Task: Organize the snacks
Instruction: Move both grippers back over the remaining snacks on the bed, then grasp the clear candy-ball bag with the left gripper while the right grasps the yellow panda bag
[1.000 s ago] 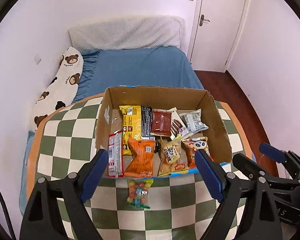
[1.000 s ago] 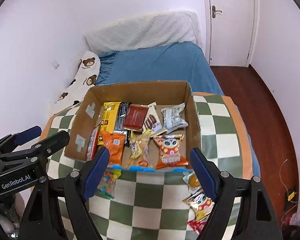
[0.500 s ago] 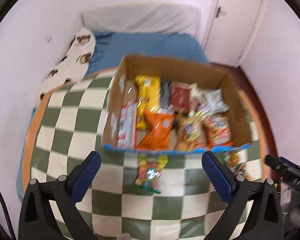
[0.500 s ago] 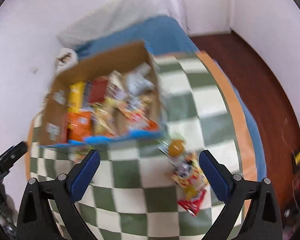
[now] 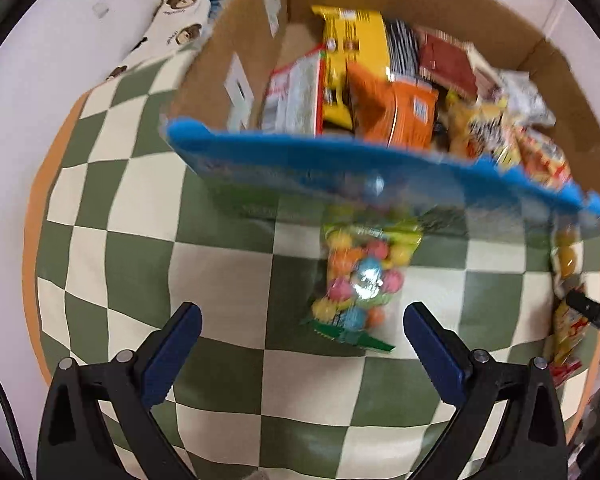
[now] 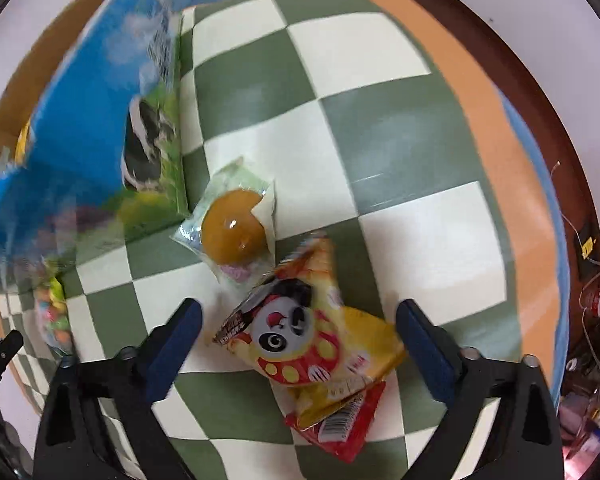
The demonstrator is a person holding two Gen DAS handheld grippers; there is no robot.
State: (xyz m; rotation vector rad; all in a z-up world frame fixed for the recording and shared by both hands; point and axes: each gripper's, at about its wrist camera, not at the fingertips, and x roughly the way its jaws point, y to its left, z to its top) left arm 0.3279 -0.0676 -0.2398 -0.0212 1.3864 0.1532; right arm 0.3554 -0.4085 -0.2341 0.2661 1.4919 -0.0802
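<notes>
A cardboard box (image 5: 568,92) with a blue printed front (image 6: 80,120) holds several snack packs on the checkered table. A clear bag of coloured candy balls (image 5: 358,280) lies just in front of the box, a little ahead of my open, empty left gripper (image 5: 302,334). My right gripper (image 6: 298,330) is open, with its fingers either side of a yellow panda snack pack (image 6: 300,336) that lies on a red pack (image 6: 340,428). A wrapped round brown bun (image 6: 234,226) lies beside the box corner.
The checkered green-and-white cloth (image 5: 220,264) covers the round table with an orange rim (image 6: 500,128). A bear-print pillow (image 5: 172,20) lies beyond the table at the left. Dark wooden floor (image 6: 540,80) and cables lie past the right edge.
Both grippers have dropped down close to the table. The left now hovers near the candy bag; the right has swung right over the panda pack. Both stay open.
</notes>
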